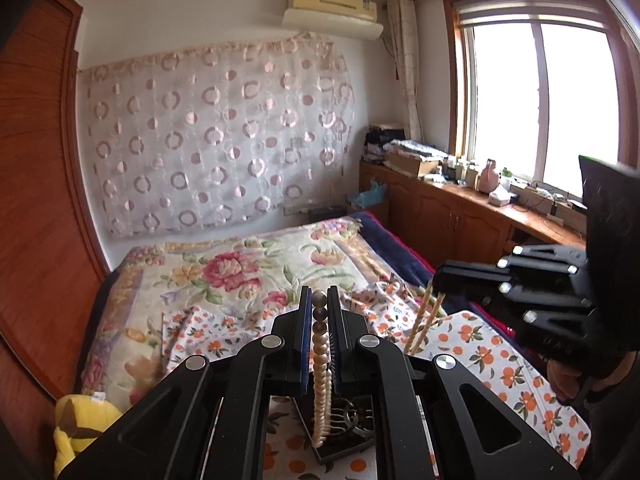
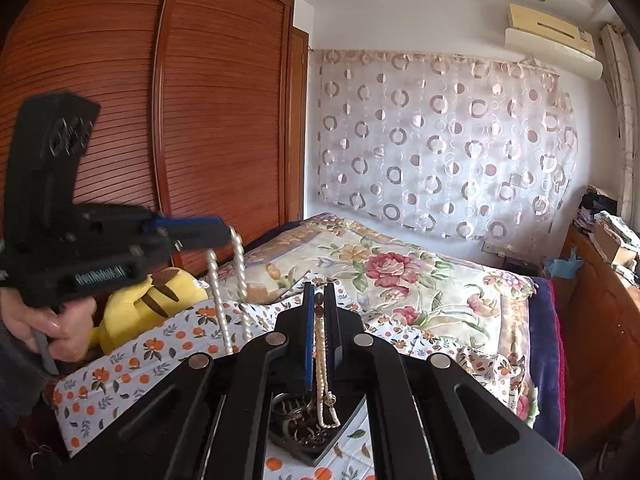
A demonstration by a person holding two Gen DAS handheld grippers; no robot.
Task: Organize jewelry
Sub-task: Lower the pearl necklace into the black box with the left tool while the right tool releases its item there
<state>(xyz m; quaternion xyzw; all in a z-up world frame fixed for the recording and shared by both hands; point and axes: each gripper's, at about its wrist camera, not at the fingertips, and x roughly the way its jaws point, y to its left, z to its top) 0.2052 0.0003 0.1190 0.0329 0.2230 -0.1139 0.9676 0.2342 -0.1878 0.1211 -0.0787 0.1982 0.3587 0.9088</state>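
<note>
My left gripper (image 1: 319, 294) is shut on a pearl necklace (image 1: 320, 364), lifted above the bed; its white strands hang down to a dark jewelry tray (image 1: 344, 436). In the right wrist view the left gripper (image 2: 230, 236) is at the left with the pearl strands (image 2: 230, 292) hanging from it. My right gripper (image 2: 319, 290) is shut on a thin beige bead necklace (image 2: 320, 364) that hangs down to the dark tray (image 2: 308, 432) of tangled jewelry. In the left wrist view the right gripper (image 1: 434, 284) is at the right, holding the beige strands (image 1: 424, 320).
The tray lies on an orange-print cloth (image 1: 480, 352) over a floral bedspread (image 1: 224, 268). A yellow plush toy (image 2: 156, 304) lies at the bed's left. A wooden wardrobe (image 2: 180, 120) stands left; a cluttered wooden cabinet (image 1: 460, 208) runs under the window.
</note>
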